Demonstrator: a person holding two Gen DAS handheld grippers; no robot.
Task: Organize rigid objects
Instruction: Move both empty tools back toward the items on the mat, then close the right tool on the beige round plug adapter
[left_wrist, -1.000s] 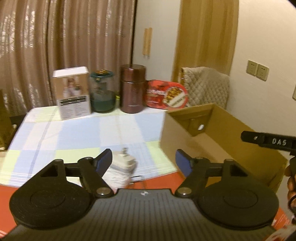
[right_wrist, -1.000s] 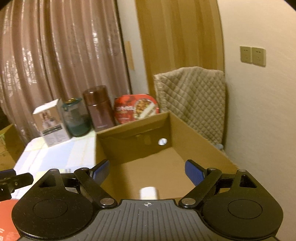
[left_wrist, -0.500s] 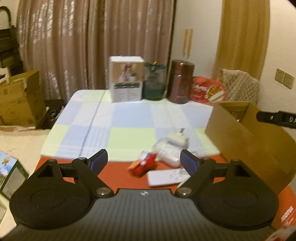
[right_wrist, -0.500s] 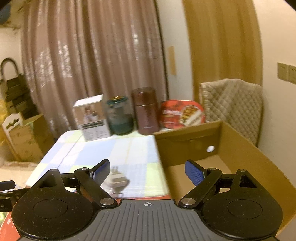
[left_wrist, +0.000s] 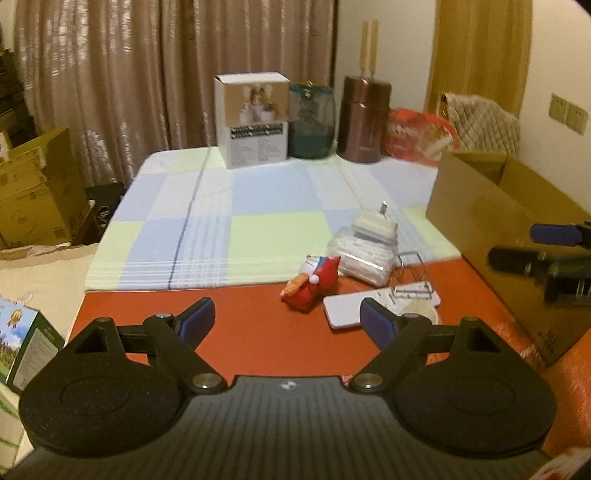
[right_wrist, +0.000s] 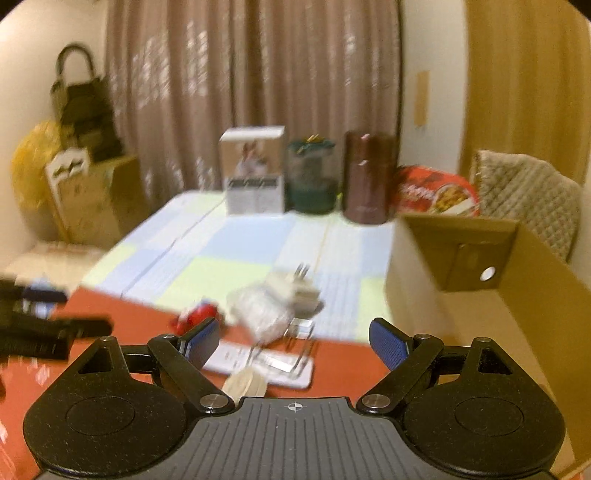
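Observation:
A small pile lies on the table: a white plug adapter (left_wrist: 373, 225) on a clear plastic case (left_wrist: 360, 254), a red toy figure (left_wrist: 312, 284), a white flat remote (left_wrist: 380, 308), a wire clip (left_wrist: 412, 275) and a beige roll (left_wrist: 421, 314). An open cardboard box (left_wrist: 491, 229) stands to their right. My left gripper (left_wrist: 286, 321) is open and empty, short of the pile. My right gripper (right_wrist: 291, 338) is open and empty, above the remote (right_wrist: 258, 363) and the roll (right_wrist: 245, 384), left of the box (right_wrist: 476, 295). The right wrist view is blurred.
At the table's far edge stand a white carton (left_wrist: 255, 118), a green jar (left_wrist: 310, 122), a brown canister (left_wrist: 364, 118) and a red tin (left_wrist: 421, 136). Cardboard boxes (left_wrist: 33, 188) stand on the floor to the left. A quilted chair back (right_wrist: 524, 199) is behind the box.
Both grippers have pulled back and swung left, away from the cardboard box. The pile of small objects has come into view. Both stay open and empty.

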